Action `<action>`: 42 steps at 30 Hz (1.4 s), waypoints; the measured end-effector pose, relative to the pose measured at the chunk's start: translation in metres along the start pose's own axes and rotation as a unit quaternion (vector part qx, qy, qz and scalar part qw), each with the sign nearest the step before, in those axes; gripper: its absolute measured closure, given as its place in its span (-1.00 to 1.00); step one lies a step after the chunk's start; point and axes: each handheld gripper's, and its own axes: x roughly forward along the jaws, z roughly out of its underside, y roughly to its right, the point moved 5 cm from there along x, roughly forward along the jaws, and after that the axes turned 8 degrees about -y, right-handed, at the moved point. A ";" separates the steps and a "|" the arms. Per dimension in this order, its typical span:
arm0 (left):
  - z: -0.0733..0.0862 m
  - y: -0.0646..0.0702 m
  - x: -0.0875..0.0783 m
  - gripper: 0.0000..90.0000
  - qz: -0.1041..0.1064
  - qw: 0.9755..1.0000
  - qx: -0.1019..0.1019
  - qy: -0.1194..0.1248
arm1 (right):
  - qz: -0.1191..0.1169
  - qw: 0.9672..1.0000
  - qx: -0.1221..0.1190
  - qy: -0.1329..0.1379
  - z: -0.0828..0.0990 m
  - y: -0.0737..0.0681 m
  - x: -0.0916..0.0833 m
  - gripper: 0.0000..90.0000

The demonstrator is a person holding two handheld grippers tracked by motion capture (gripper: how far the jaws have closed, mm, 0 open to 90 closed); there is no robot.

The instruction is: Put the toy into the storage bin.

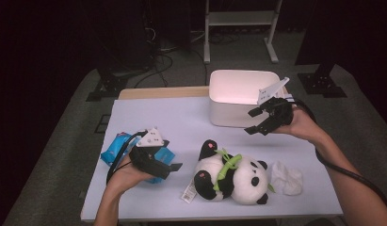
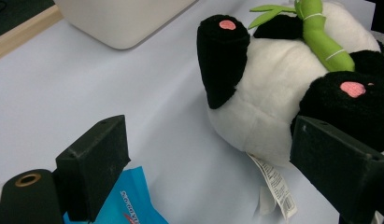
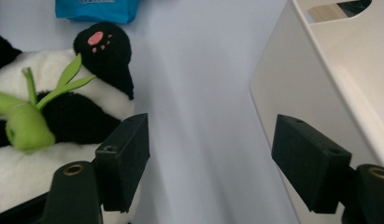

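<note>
Plush body: the panda toy [image 1: 233, 176] lies on its back at lower centre of the high view; it looks light, soft and squashy, and would likely give under a pinch rather than slip.
Green bamboo sprig: the stuffed sprig [image 1: 227, 165] is stitched across the panda's chest; it is thin and probably a poor place to pull.
Best hold: judged to be a black leg or the round belly, where the pile is thick; the paper tag [image 1: 189, 191] hanging at its lower side would probably tear.
Left gripper: the left gripper [image 1: 174, 167] sits at lower left of the high view, fingers spread apart and grasping nothing, aimed at the panda's legs.
Right gripper: the right gripper [image 1: 253, 121] hovers at centre right, just in front of the white bin [image 1: 229, 113], fingers released and empty.
Other things: a blue packet [image 1: 116, 147] lies under the left hand; crumpled white tissue [image 1: 286, 179] sits just beside the panda's head.
Bench: the bench [image 1: 158, 117] has a pale lilac, smooth and flat top with a wooden edge at the back.
Room: dim, with grey carpet, cables and a metal stand beyond.
</note>
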 end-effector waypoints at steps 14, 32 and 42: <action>0.002 -0.006 -0.002 -0.78 0.001 1.000 -0.008 0.002 | 0.004 1.000 -0.007 -0.025 -0.030 0.033 0.006 -0.40; 0.008 -0.012 -0.002 -0.78 0.001 1.000 -0.018 -0.002 | 0.014 0.998 -0.019 -0.064 -0.042 0.069 0.022 -0.12; 0.009 -0.012 -0.004 -0.78 0.005 1.000 -0.021 0.001 | 0.006 0.996 -0.020 -0.088 -0.039 0.079 0.038 0.18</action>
